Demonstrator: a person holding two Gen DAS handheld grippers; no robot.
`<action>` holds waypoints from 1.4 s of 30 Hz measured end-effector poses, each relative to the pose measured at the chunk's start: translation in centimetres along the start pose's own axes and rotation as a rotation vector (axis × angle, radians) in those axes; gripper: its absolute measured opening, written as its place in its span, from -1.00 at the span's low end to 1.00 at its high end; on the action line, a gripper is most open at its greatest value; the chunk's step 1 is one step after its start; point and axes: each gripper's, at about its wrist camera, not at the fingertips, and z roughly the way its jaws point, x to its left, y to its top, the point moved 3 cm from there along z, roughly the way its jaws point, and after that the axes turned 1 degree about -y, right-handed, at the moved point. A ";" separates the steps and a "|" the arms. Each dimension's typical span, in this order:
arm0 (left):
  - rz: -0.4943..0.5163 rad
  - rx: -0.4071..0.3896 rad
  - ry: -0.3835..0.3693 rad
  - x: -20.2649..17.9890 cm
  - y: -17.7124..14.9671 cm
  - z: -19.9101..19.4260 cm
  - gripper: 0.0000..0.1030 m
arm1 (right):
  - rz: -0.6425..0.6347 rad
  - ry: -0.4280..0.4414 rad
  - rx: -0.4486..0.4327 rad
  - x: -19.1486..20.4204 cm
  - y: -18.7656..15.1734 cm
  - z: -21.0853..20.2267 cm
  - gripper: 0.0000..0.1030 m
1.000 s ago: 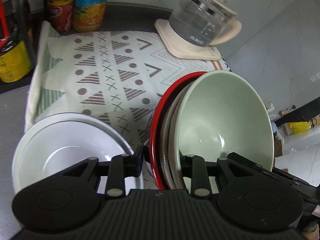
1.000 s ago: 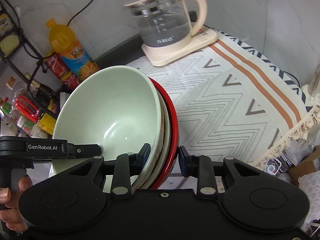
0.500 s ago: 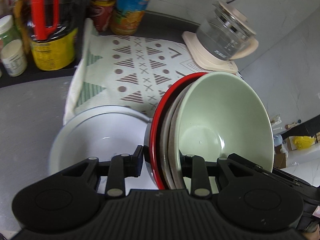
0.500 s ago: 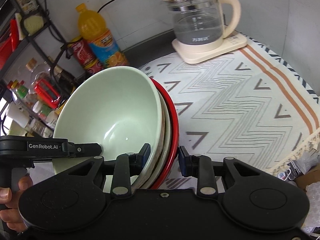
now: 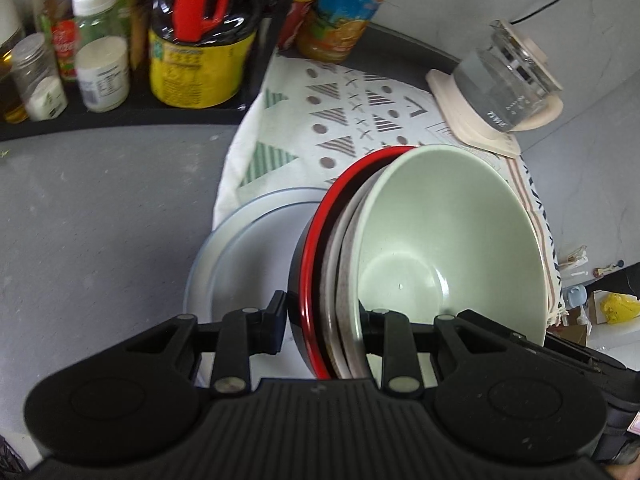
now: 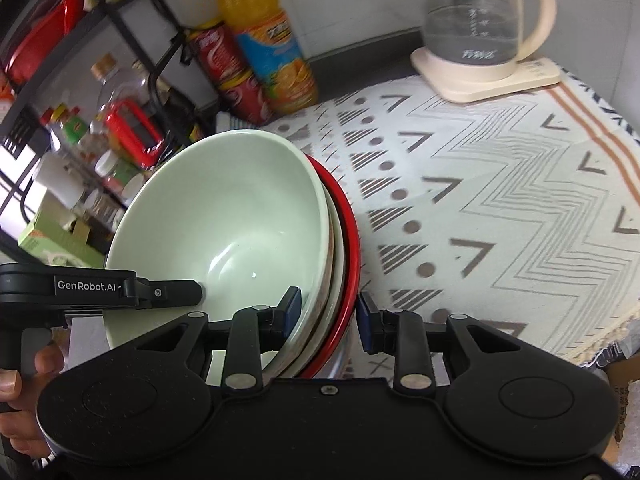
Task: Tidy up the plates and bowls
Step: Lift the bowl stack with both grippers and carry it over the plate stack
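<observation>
A tilted stack of nested bowls hangs in the air, held at opposite rims by both grippers. The pale green bowl [image 5: 452, 240] [image 6: 224, 220] is innermost, beige ones sit behind it, and a red-rimmed black bowl [image 5: 316, 280] [image 6: 352, 240] is outermost. My left gripper [image 5: 324, 320] is shut on the stack's rim, one finger inside the green bowl and one outside the black bowl. My right gripper [image 6: 328, 316] is shut on the opposite rim in the same way. A wide white plate [image 5: 240, 264] lies below the stack, at the cloth's edge.
A patterned cloth [image 6: 500, 200] covers the counter, with a glass kettle [image 6: 480, 28] [image 5: 504, 88] at its far end. An orange drink bottle [image 6: 268, 48] and cola cans [image 6: 228, 72] stand at the back. A rack of jars [image 5: 96, 64] borders the grey counter [image 5: 88, 216]. A hand [image 6: 16, 384] holds the left gripper's handle.
Both grippers have carried the bowl stack sideways toward the rack of jars. The white plate now lies more directly under the stack. Both grips are unchanged.
</observation>
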 end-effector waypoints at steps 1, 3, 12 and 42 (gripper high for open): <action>-0.005 0.001 0.002 0.3 -0.1 0.0 -0.47 | -0.004 0.003 0.006 0.2 -0.1 0.2 -0.43; -0.015 0.004 0.005 0.7 -0.3 0.0 -0.47 | -0.012 0.007 0.017 0.6 -0.3 0.5 -0.43; -0.055 0.029 0.020 2.5 -0.7 0.8 -0.46 | -0.040 0.016 0.061 1.8 -0.5 1.8 -0.43; -0.009 0.014 0.019 2.6 0.0 0.3 0.13 | -0.015 -0.013 0.046 2.8 -0.5 2.0 -0.21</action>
